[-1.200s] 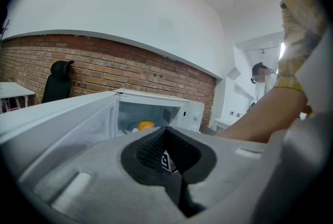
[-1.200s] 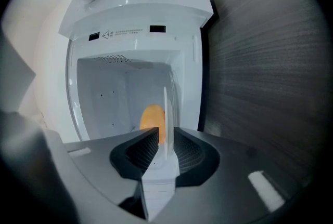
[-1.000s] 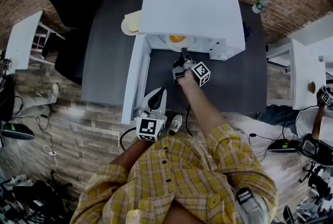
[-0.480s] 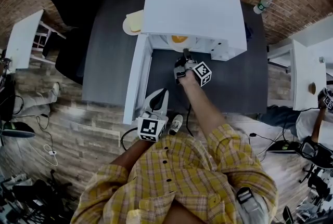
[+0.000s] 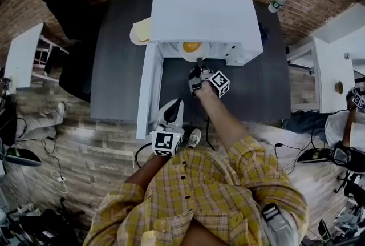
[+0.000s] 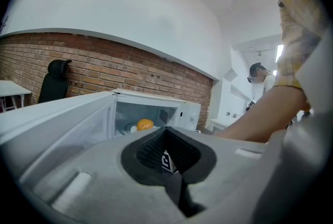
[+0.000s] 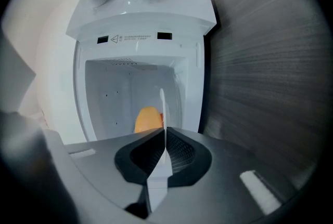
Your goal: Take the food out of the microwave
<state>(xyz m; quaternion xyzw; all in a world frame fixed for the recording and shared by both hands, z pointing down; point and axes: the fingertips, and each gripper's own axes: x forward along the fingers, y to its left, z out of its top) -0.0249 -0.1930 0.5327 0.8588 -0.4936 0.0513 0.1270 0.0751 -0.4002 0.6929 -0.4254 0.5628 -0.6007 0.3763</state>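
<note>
The fingers (image 7: 179,150) of my right gripper (image 7: 164,132) have just closed and are clamped on the near rim of the white plate (image 7: 162,104), which runs edge-on between them. The plate carries the orange food (image 7: 147,119) and sits at the mouth of the microwave (image 5: 205,13). In the head view it seems to reach just past the front opening, but it is not yet clear of the cavity. The door (image 5: 149,85) stands swung wide to the microwave's left. My left gripper (image 6: 166,128) hangs off the free end of that door, in front of the microwave, its fingers together and holding nothing. Whether it touches the door I cannot tell.

Step in hand, as I judge it: grasp secured, withdrawal not yet made. The next move calls for 1 straight, level pull out of the microwave, with the wrist kept from rolling so the food does not slide off. A set-down on the bare desk (image 5: 251,91) in front of the microwave would follow. With only 1 thin rim pinched, the plate may sag, so a slow draw seems wise.
</note>
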